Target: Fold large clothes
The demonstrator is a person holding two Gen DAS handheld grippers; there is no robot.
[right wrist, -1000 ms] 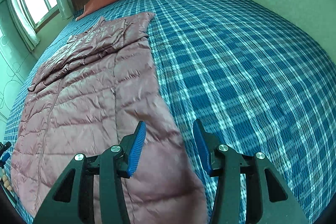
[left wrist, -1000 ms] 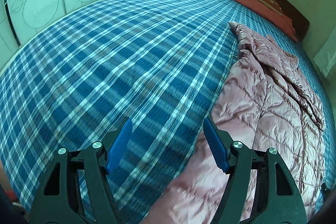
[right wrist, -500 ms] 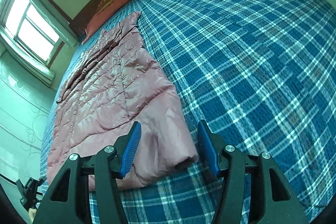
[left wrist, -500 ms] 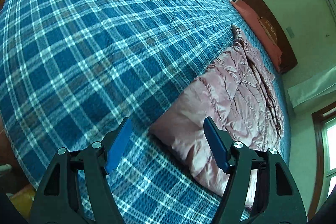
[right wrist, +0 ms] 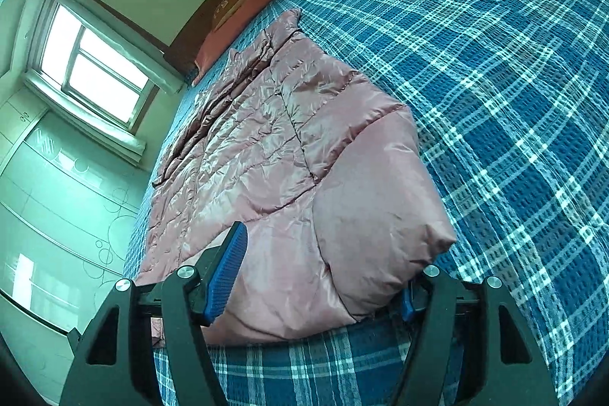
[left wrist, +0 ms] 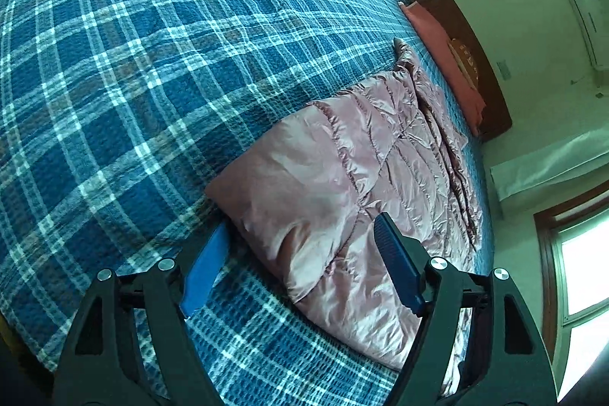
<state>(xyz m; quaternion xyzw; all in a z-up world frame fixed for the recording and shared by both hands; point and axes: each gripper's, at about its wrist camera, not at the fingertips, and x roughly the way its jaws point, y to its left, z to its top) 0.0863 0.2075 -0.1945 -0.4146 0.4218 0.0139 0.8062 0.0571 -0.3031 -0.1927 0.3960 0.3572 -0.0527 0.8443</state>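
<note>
On the blue plaid bed [left wrist: 125, 71], lying lengthwise: pink quilted down coat [left wrist: 373, 155], near hem toward the foot, collar end toward the far headboard [left wrist: 475, 63].

Left side: left claw [left wrist: 300, 261] spread wide, straddling the near left corner of the hem; left pad low against the bedcover just beside the corner, right pad above the coat. Contact between pads and fabric not confirmed. Nothing pinched.

Right side: right claw [right wrist: 323, 276] likewise spread, set around the near right corner of the hem; left pad over the coat surface, right pad largely hidden behind the puffed corner. Nothing pinched as far as visible.

Progress, as judged: side portions appear already laid inward, giving a long narrow panel; lengthwise fold not yet made. Remaining: close both claws on the hem corners, carry the hem toward the collar, flatten, possibly fold again. Early to middle stage.

Differences between views: left wrist view shows the broad bare bedcover to the left of the coat, plus a wall air conditioner [left wrist: 582, 18]. Right wrist view shows the window [right wrist: 95, 71], the wardrobe doors [right wrist: 57, 215] and the bedcover on the right. Red pillow [right wrist: 243, 14] at the headboard visible in both.
</note>
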